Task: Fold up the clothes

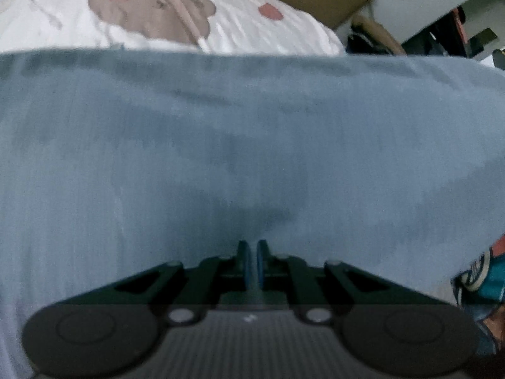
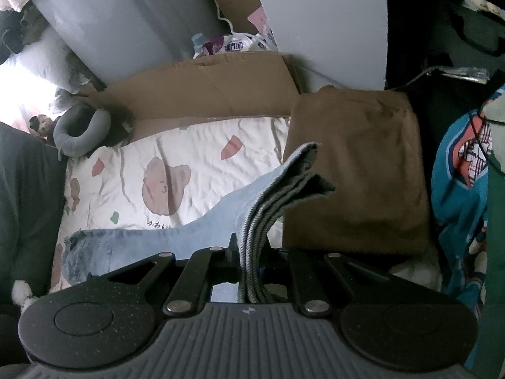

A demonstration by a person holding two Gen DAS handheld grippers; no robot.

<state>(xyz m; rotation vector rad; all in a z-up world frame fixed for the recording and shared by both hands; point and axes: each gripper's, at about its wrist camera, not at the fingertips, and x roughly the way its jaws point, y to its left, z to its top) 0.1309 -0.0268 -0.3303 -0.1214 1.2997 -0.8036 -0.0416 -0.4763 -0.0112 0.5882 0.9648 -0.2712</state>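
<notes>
A pair of light blue jeans spreads across almost the whole left wrist view, blurred, on a white bed sheet with a bear print. My left gripper hovers low over the denim with its blue pads nearly touching; I see no cloth between them. In the right wrist view my right gripper is shut on a bunched, layered edge of the jeans. That edge stands up out of the jaws and shows its grey inner side. The remaining denim trails down to the left onto the sheet.
A folded brown garment lies on the bed just right of the held jeans. Cardboard lines the far side of the bed, with a grey neck pillow at its left. A teal printed garment hangs at the right edge.
</notes>
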